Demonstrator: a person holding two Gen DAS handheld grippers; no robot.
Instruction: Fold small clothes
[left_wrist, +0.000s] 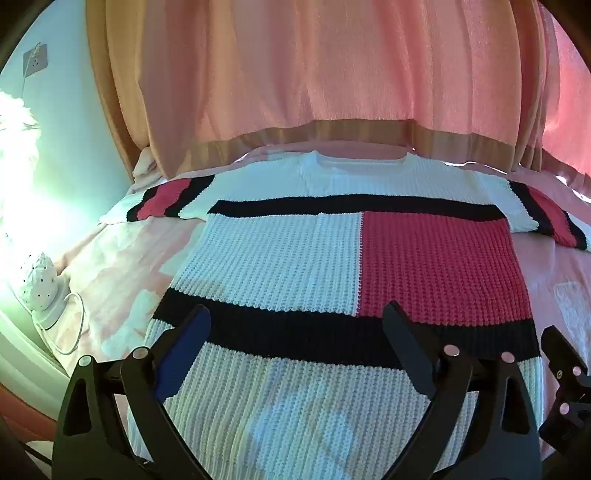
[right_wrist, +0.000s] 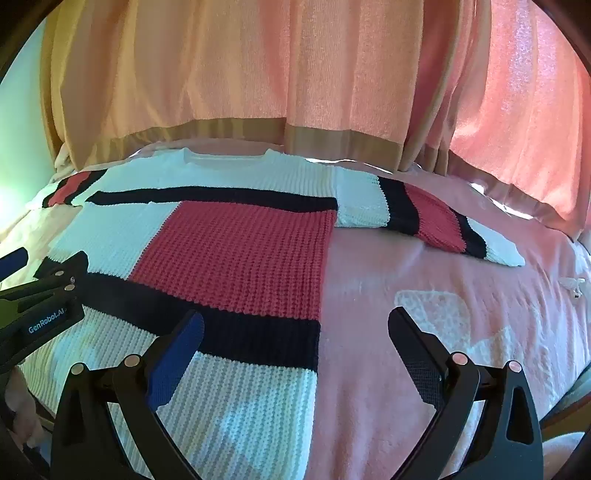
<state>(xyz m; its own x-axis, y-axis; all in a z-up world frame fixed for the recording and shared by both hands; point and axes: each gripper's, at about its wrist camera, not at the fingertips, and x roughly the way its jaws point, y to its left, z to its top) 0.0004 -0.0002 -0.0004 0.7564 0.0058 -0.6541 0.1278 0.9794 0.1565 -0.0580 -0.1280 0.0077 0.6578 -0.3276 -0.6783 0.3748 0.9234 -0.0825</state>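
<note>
A knitted sweater (left_wrist: 295, 266) (right_wrist: 229, 251) in white, red and black blocks lies flat on the pink bed cover, neck at the far end, both sleeves spread sideways. My left gripper (left_wrist: 297, 317) hovers open above the sweater's lower hem area, nothing between its fingers. My right gripper (right_wrist: 295, 325) hovers open over the sweater's lower right corner and side edge, also with nothing in it. The right sleeve (right_wrist: 436, 218) stretches out across the cover. The left gripper shows at the left edge of the right wrist view (right_wrist: 44, 291), and the right gripper at the right edge of the left wrist view (left_wrist: 565, 373).
Pink and tan curtains (left_wrist: 314, 74) hang right behind the bed. A white dotted object with a cord (left_wrist: 38, 284) sits at the bed's left edge by the wall. The pink bed cover (right_wrist: 443, 314) extends to the right of the sweater.
</note>
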